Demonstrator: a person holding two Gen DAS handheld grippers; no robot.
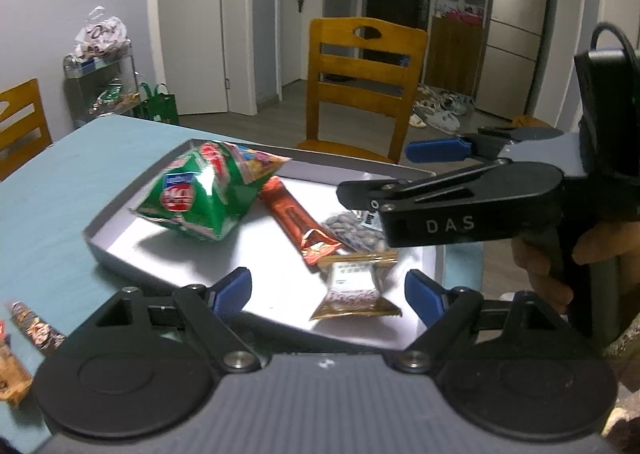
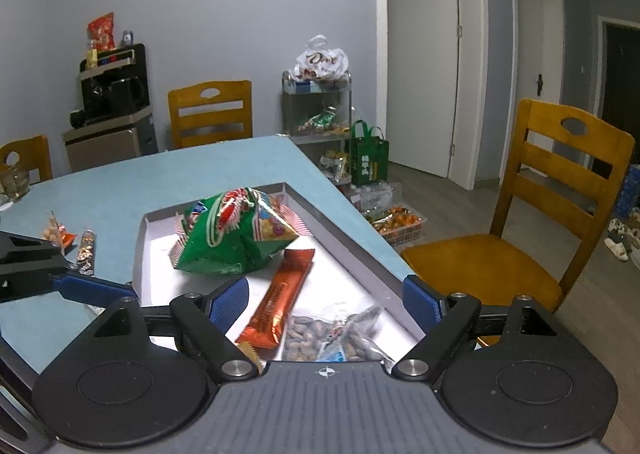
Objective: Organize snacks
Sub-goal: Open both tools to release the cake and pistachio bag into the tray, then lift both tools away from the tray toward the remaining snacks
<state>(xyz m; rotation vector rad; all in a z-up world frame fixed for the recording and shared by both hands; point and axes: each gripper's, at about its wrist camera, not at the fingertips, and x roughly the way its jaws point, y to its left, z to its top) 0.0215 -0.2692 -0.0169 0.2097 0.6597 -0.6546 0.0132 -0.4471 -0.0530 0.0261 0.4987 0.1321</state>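
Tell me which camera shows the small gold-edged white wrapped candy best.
The left wrist view: the small gold-edged white wrapped candy lies whole and unblocked in the grey tray, between the open fingers. The right wrist view shows only a gold corner beside its own gripper's finger linkage.

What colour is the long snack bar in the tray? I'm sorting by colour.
Orange-red foil snack bar, clearest in the right wrist view.

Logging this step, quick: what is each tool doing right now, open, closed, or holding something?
Left tool: open, holding nothing, above the tray.
Right tool: open, holding nothing, above the orange snack bar.
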